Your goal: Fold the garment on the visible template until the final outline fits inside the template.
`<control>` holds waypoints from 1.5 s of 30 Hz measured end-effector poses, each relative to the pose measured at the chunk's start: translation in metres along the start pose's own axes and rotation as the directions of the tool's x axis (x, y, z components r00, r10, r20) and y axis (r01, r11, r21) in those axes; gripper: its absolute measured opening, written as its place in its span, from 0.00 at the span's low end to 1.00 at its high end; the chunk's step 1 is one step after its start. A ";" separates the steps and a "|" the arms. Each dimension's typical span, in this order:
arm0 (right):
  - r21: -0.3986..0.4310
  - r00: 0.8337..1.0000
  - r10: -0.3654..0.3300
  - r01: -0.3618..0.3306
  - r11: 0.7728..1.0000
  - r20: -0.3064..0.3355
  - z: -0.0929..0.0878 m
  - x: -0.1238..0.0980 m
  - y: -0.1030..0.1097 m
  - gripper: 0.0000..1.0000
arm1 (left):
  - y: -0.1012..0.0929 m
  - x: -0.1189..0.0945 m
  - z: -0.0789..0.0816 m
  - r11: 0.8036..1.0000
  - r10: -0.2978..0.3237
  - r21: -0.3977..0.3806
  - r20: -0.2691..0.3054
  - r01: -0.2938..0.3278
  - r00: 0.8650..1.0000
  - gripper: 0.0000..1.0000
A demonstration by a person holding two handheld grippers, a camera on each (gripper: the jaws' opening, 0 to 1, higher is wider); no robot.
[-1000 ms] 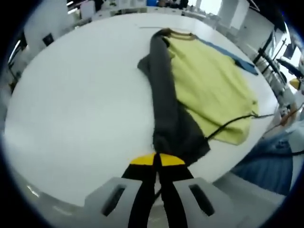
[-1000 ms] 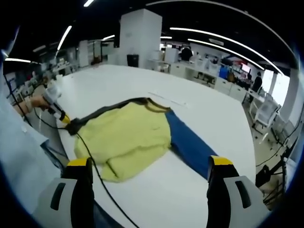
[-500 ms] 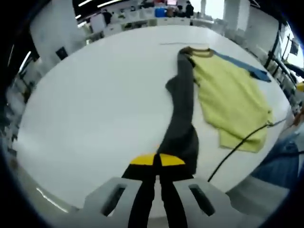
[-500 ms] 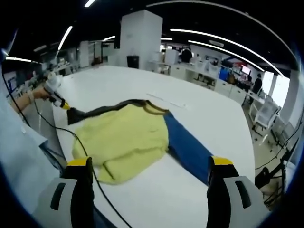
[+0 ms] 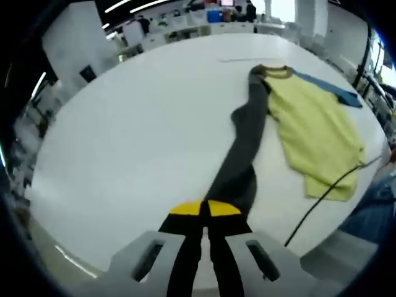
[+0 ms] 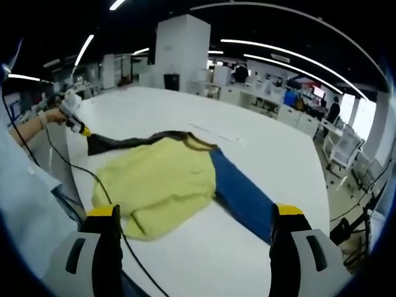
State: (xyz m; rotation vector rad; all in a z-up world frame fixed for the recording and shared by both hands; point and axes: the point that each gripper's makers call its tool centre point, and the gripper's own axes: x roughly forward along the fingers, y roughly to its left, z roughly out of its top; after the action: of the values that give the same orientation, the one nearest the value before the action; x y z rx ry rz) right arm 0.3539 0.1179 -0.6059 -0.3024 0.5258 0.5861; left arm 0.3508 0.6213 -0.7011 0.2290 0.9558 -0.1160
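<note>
Between the closed fingers of the left gripper point(image 5: 205, 209), the dark sleeve point(image 5: 242, 145) is clamped and has been drawn straighter across the worktop point(image 5: 136, 124), probably readying a fold; the yellow garment point(image 6: 158, 182) partly covers the blue template point(image 6: 241, 195). The right gripper point(image 6: 195, 216) is held apart, empty.

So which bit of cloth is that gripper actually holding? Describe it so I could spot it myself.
Start at the big white table and find the yellow garment lying on it. From its collar a long dark grey sleeve stretches away across the bare tabletop to the left gripper, which is shut on its end. It is the one dark, narrow, pulled-out strip; the blue sheet lies flat under the garment's other side.
</note>
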 end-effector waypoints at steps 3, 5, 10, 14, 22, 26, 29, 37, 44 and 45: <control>0.000 1.000 -0.015 0.015 1.000 0.008 0.004 -0.003 -0.007 1.00 | 0.007 -0.001 0.005 1.000 0.002 -0.018 0.012 -0.001 1.000 0.00; -0.009 1.000 -0.022 0.022 1.000 0.013 0.008 -0.006 -0.010 1.00 | 0.014 -0.001 0.008 1.000 0.008 -0.019 0.013 -0.008 1.000 0.00; -0.022 0.999 -0.025 0.025 0.999 0.021 0.014 -0.009 -0.011 1.00 | 0.028 -0.002 0.016 0.999 0.032 -0.002 0.007 -0.032 0.999 0.00; -0.022 0.999 -0.030 0.030 0.999 0.020 0.014 -0.008 -0.012 1.00 | 0.041 0.001 0.023 0.999 0.049 0.019 0.002 -0.049 0.999 0.00; -0.017 0.998 -0.054 0.054 0.998 0.027 0.018 -0.007 -0.024 1.00 | 0.068 0.005 0.036 0.997 0.074 0.024 0.013 -0.074 0.997 0.00; -0.020 0.998 -0.055 0.056 0.998 0.023 0.020 -0.004 -0.027 1.00 | 0.082 0.002 0.043 0.994 0.102 0.048 0.007 -0.102 0.995 0.00; -0.019 0.998 -0.054 0.054 0.998 0.020 0.021 -0.002 -0.027 1.00 | 0.093 -0.003 0.050 0.992 0.113 0.049 0.012 -0.114 0.994 0.00; -0.011 0.998 -0.059 0.059 0.998 0.025 0.023 0.003 -0.031 1.00 | 0.115 -0.005 0.067 0.985 0.140 0.101 -0.005 -0.139 0.990 0.00; -0.005 0.997 -0.073 0.073 0.997 0.024 0.023 0.004 -0.033 1.00 | 0.125 -0.001 0.080 0.980 0.145 0.138 -0.020 -0.141 0.989 0.00; -0.003 0.997 -0.076 0.077 0.997 0.025 0.024 0.003 -0.034 1.00 | 0.127 0.000 0.083 0.980 0.147 0.141 -0.020 -0.143 0.989 0.00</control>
State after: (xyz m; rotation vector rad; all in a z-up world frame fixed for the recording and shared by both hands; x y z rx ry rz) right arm 0.3852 0.1021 -0.5840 -0.3176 0.4868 0.5163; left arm 0.4427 0.7238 -0.6371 0.4298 0.9594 -0.0451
